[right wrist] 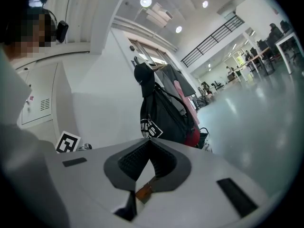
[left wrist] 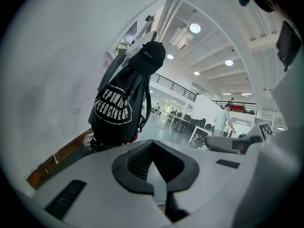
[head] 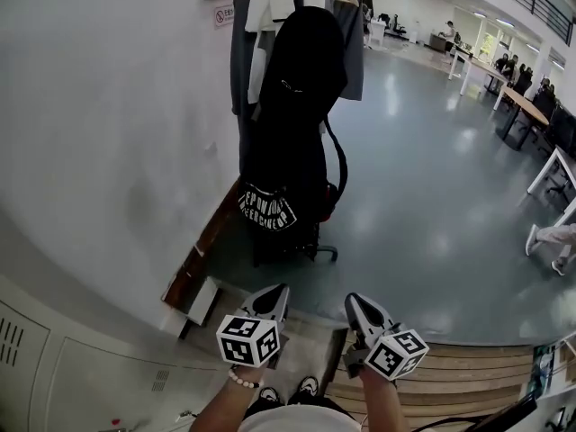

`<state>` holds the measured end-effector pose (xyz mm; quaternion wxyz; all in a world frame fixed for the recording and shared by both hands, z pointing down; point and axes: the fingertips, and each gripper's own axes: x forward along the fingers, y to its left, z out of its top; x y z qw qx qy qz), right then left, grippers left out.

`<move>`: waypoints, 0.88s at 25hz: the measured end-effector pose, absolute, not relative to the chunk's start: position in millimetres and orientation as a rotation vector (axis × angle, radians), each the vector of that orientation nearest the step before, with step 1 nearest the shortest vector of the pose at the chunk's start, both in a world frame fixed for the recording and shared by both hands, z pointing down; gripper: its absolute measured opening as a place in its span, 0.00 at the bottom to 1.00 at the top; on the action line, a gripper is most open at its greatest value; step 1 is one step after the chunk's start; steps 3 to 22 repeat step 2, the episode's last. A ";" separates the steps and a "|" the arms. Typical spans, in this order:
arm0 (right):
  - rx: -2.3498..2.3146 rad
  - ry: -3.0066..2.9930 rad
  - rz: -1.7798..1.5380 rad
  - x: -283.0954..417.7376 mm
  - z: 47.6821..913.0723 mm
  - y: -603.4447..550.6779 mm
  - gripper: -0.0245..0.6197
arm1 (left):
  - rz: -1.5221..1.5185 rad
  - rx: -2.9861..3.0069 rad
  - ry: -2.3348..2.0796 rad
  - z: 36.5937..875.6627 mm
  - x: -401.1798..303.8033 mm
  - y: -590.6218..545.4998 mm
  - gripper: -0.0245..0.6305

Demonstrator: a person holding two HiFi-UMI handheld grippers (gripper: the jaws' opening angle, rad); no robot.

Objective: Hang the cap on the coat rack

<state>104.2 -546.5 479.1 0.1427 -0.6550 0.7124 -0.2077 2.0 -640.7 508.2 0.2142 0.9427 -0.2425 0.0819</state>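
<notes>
A black cap [left wrist: 148, 57] sits on top of the coat rack [head: 317, 252], above a black backpack [head: 288, 151] with white lettering; the right gripper view shows the cap [right wrist: 143, 79] in the same place. Both grippers are held low, close to my body and well short of the rack. My left gripper [head: 273, 297] has its jaws closed together with nothing between them, and its tip [left wrist: 153, 145] points at the bag. My right gripper [head: 358, 304] is also shut and empty, its tip [right wrist: 149, 144] aimed toward the rack.
Grey and white garments [head: 254, 34] hang on the rack beside the white wall [head: 108, 151]. Wooden steps [head: 450, 376] lie under my feet, lockers [head: 54, 367] at lower left. Desks and people [head: 531, 97] fill the far right across the grey floor.
</notes>
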 end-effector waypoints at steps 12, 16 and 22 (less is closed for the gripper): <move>-1.883 2.062 -0.604 102.4 478.9 -546.4 0.04 | 0.228 2.609 -0.679 508.9 -0.5 -639.6 0.04; -1.883 2.062 -0.604 102.4 478.9 -546.4 0.04 | 0.228 2.609 -0.679 508.9 -0.5 -639.6 0.04; -1.883 2.062 -0.604 102.4 478.9 -546.4 0.04 | 0.228 2.609 -0.679 508.9 -0.5 -639.6 0.04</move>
